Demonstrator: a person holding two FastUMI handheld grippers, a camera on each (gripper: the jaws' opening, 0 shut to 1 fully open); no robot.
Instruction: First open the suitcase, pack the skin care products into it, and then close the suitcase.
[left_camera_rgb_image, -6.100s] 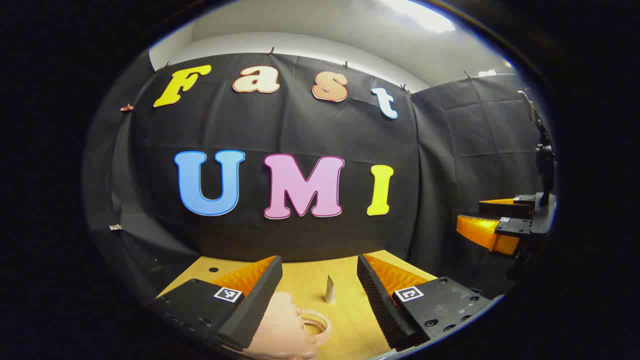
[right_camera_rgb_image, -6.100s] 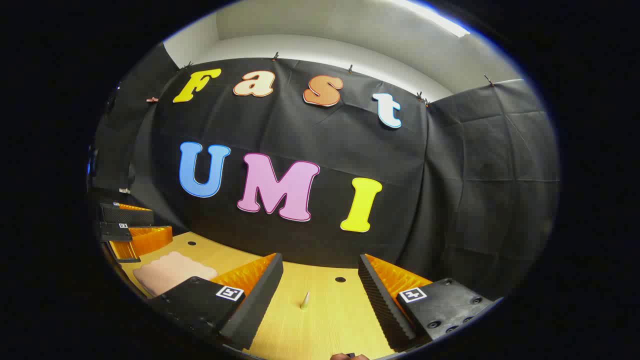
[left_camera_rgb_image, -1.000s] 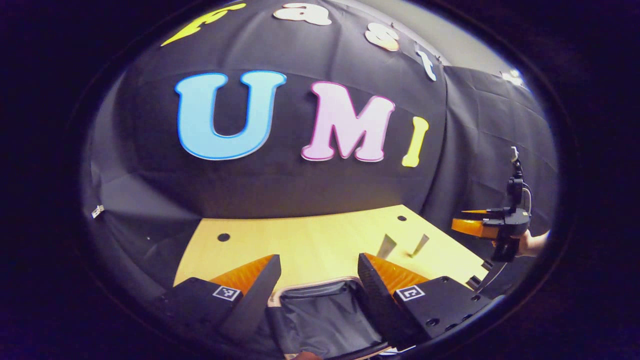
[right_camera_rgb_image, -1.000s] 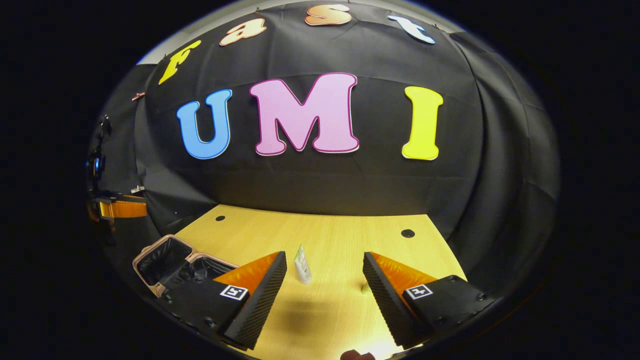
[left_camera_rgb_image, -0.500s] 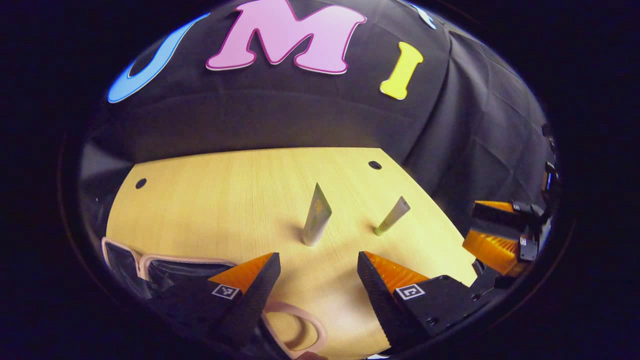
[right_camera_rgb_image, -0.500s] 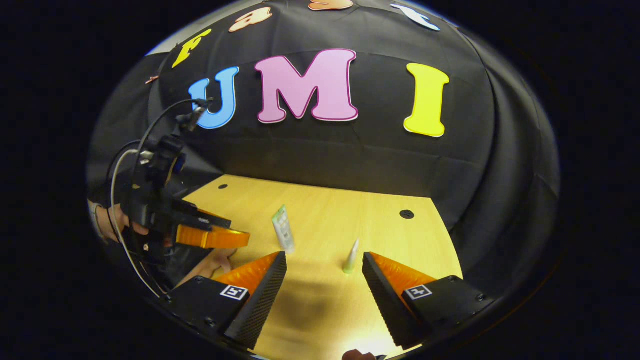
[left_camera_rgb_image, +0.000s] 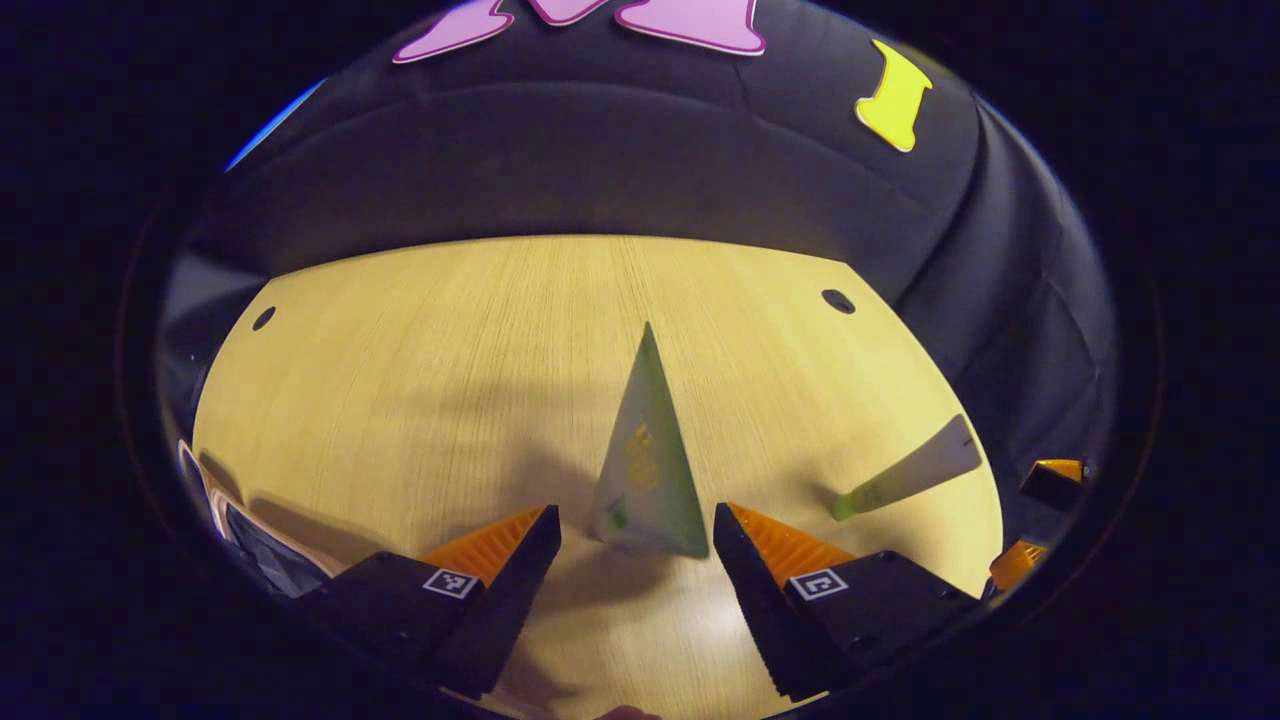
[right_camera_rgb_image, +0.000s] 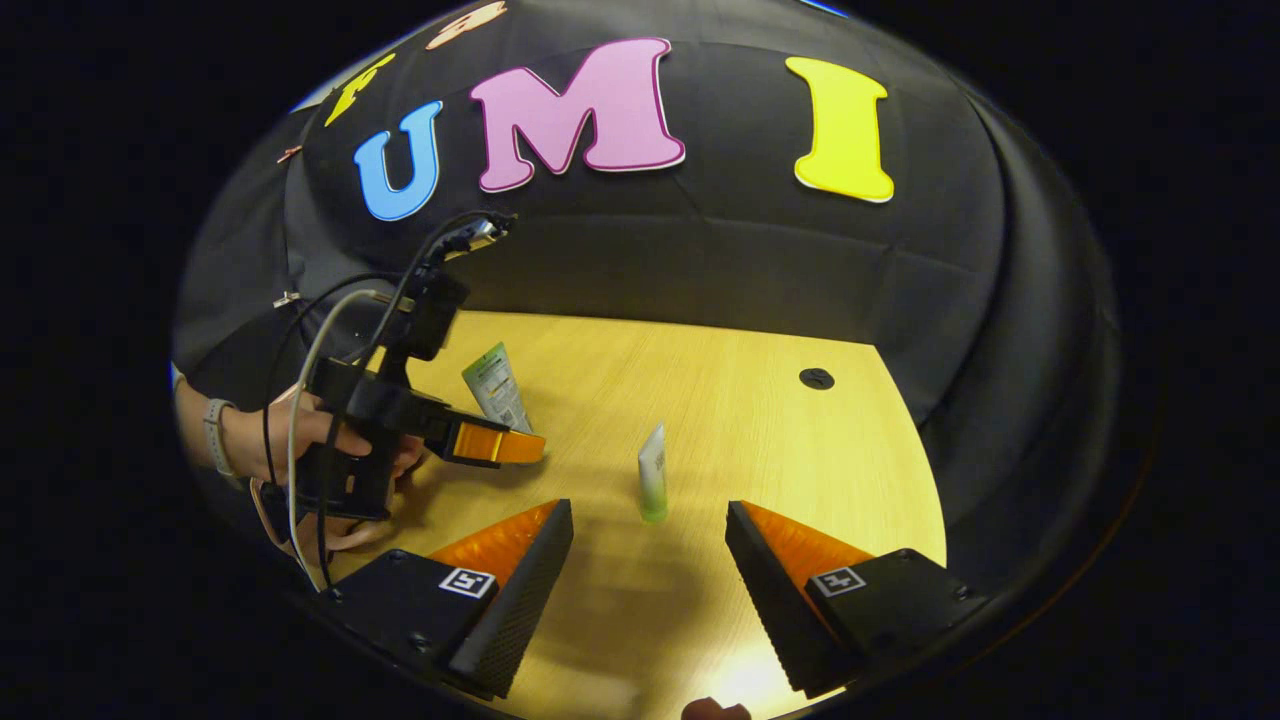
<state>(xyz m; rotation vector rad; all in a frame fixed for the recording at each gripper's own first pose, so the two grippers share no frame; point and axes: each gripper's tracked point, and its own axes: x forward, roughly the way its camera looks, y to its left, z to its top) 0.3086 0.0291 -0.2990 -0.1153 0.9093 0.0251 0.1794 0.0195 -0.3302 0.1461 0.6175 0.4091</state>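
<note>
A flat green-and-white tube (left_camera_rgb_image: 645, 470) stands upright on the wooden table (left_camera_rgb_image: 430, 380), right at the tips of my left gripper (left_camera_rgb_image: 635, 520). That gripper is open, one finger on each side of the tube's foot, not pressing it. A smaller white tube with a green cap (right_camera_rgb_image: 652, 480) stands just beyond my right gripper (right_camera_rgb_image: 649, 512), which is open and holds nothing. In the right gripper view a hand (right_camera_rgb_image: 300, 440) holds the left gripper (right_camera_rgb_image: 500, 445) in front of the larger tube (right_camera_rgb_image: 497, 385). The open suitcase (left_camera_rgb_image: 240, 530), pink-rimmed with dark lining, shows at the far left.
The small tube (left_camera_rgb_image: 905, 470) leans to the right of the left gripper's fingers, with the right gripper (left_camera_rgb_image: 1030, 520) at the far right edge. A round cable hole (right_camera_rgb_image: 816, 378) sits near the table's back right corner. Black cloth walls close the table's back and sides.
My left gripper has swung away from the suitcase, tilted down and closed in on the larger tube, now between its fingertips. My right gripper has come nearer the small tube.
</note>
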